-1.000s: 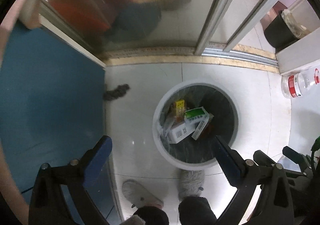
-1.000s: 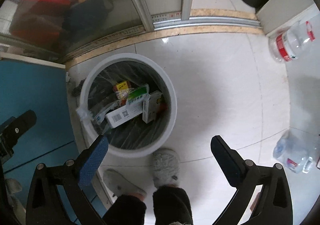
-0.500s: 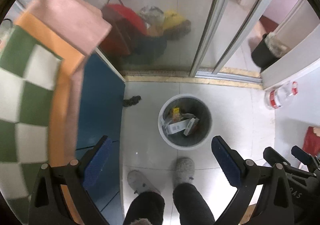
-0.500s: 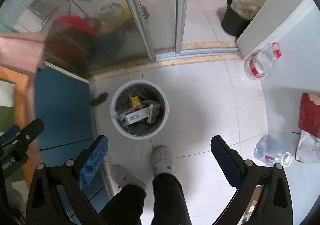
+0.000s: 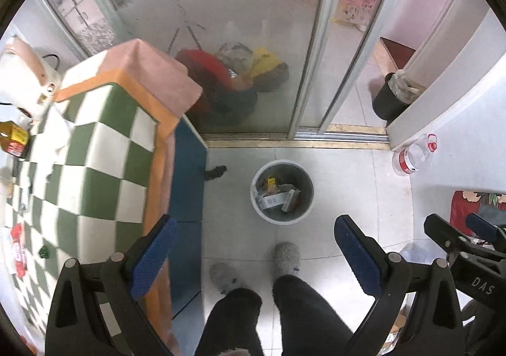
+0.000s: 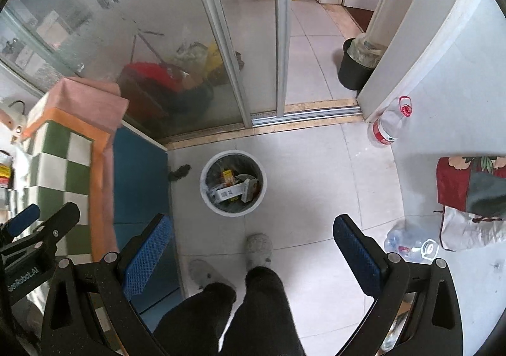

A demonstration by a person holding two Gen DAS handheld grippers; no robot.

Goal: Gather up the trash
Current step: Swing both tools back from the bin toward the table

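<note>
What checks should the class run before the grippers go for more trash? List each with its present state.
1. Left gripper open, nothing held: ok.
2. Right gripper open, nothing held: ok.
3. Bin upright on the floor with room above the boxes: ok.
4. Trash left on the table, such as the red wrapper: ok, visible.
5. Feet clear of the bin: ok, slippers stand apart from it.
6. Whether the bottles count as trash: cannot tell.
</note>
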